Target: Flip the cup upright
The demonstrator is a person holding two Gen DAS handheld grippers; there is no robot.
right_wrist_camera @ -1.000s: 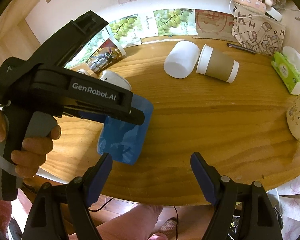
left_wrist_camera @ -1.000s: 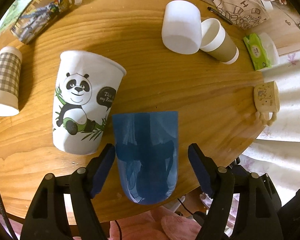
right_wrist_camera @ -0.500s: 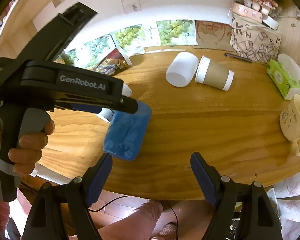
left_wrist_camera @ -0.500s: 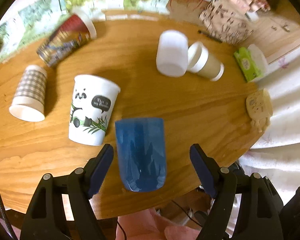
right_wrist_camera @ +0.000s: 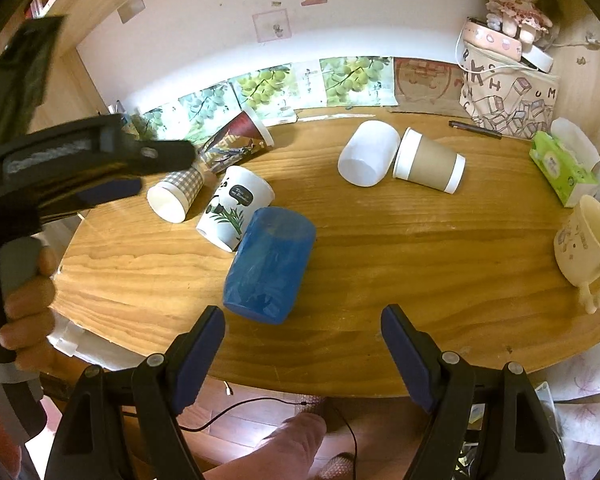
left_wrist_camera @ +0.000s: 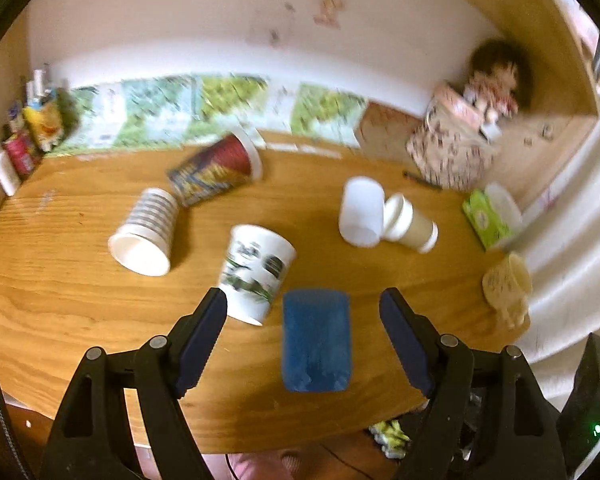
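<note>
A blue translucent cup (left_wrist_camera: pixel 315 344) (right_wrist_camera: pixel 270 265) stands mouth down on the wooden table (right_wrist_camera: pixel 380 248) near its front edge. A panda cup (left_wrist_camera: pixel 256 272) (right_wrist_camera: pixel 232 208) stands mouth down just behind and left of it. My left gripper (left_wrist_camera: pixel 304 340) is open and empty, raised above and in front of the blue cup; its body shows at the left of the right wrist view (right_wrist_camera: pixel 84 168). My right gripper (right_wrist_camera: pixel 302 356) is open and empty in front of the table edge, right of the blue cup.
Lying on their sides are a checked cup (right_wrist_camera: pixel 176 196), a red printed cup (right_wrist_camera: pixel 236 140), a white cup (right_wrist_camera: pixel 368 154) and a brown sleeved cup (right_wrist_camera: pixel 430 166). A cream mug (right_wrist_camera: pixel 584 248) stands at the right edge. A tissue pack (right_wrist_camera: pixel 562 170) and a printed bag (right_wrist_camera: pixel 508 96) sit at the back right.
My left gripper has pulled back and up from the blue cup, so that cup looks smaller and the wall has come into view. The right gripper has hardly moved.
</note>
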